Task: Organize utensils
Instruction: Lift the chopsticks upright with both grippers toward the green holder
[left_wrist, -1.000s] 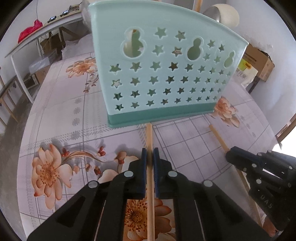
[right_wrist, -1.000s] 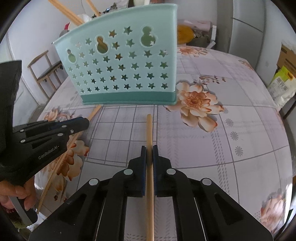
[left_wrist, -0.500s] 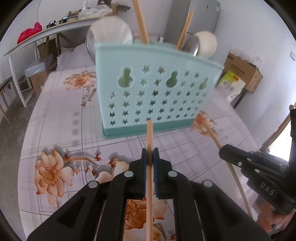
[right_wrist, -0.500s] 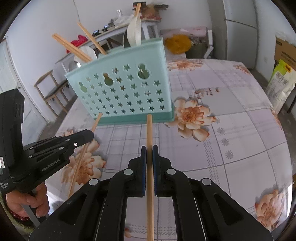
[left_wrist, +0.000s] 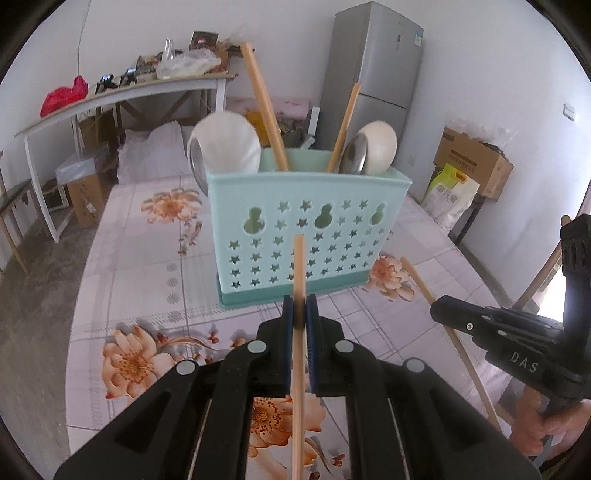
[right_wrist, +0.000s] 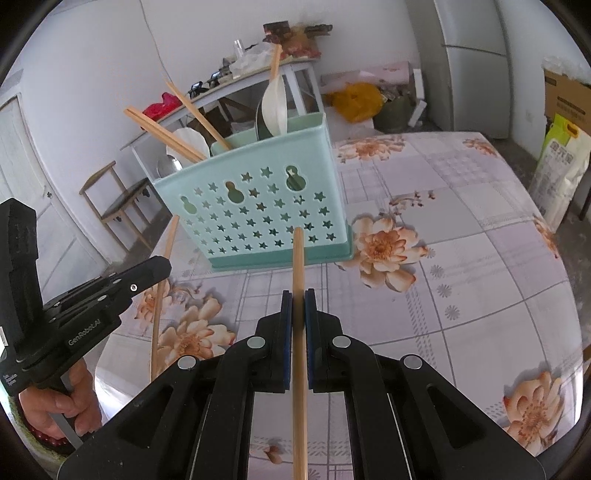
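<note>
Left gripper (left_wrist: 300, 314) and right gripper (right_wrist: 298, 308) each pinch a light, stiff, slippery chopstick (left_wrist: 299, 280) mid-shaft, near the holder (left_wrist: 306, 229)

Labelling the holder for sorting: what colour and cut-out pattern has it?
Mint-green plastic utensil holder, darker teal base, star and gourd cut-outs; clearest in left wrist view.

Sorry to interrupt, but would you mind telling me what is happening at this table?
A person is sorting utensils into a mint-green holder on the flowered table. The left hand-held gripper is shut on one wooden chopstick, and the right hand-held gripper on another chopstick. Both are held in front of the holder, not yet in it. Spoons and other chopsticks already stand inside.
</note>
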